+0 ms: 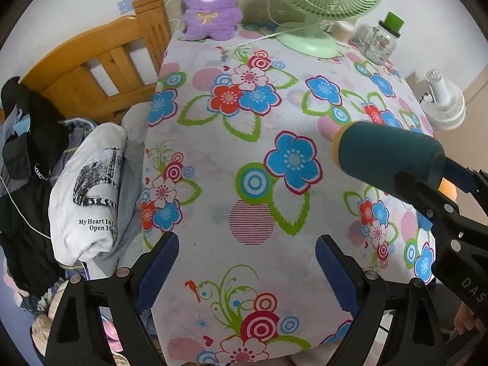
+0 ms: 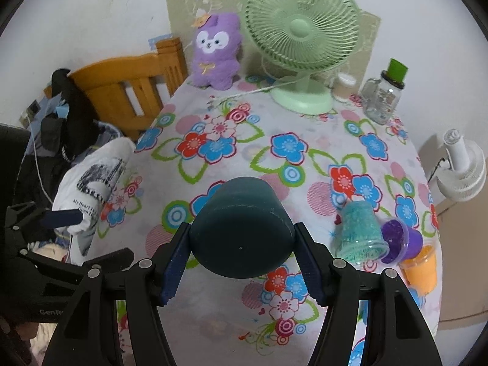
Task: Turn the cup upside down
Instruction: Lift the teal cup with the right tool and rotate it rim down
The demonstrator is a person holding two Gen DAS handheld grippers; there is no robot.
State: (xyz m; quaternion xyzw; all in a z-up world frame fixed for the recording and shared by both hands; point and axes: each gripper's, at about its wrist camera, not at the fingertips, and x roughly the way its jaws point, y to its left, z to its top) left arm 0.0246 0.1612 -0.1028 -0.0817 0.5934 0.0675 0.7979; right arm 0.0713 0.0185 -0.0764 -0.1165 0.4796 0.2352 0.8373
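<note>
Right gripper (image 2: 241, 259) fingers clamp the dark cup (image 2: 242, 228); left gripper (image 1: 247, 271) fingers spread wide.

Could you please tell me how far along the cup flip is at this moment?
Done: the right gripper has grasped the dark teal cup and lifted it off the floral tablecloth. In hand: the cup lies roughly sideways in the air, its closed base facing the right wrist camera, so the turn looks about halfway. Left: finish rotating and set it down rim-first. The left gripper is open and holds nothing.

"My Heart Is" on white shirt (image 1: 91, 201), "DAS" on right tool (image 1: 471, 288)
</note>
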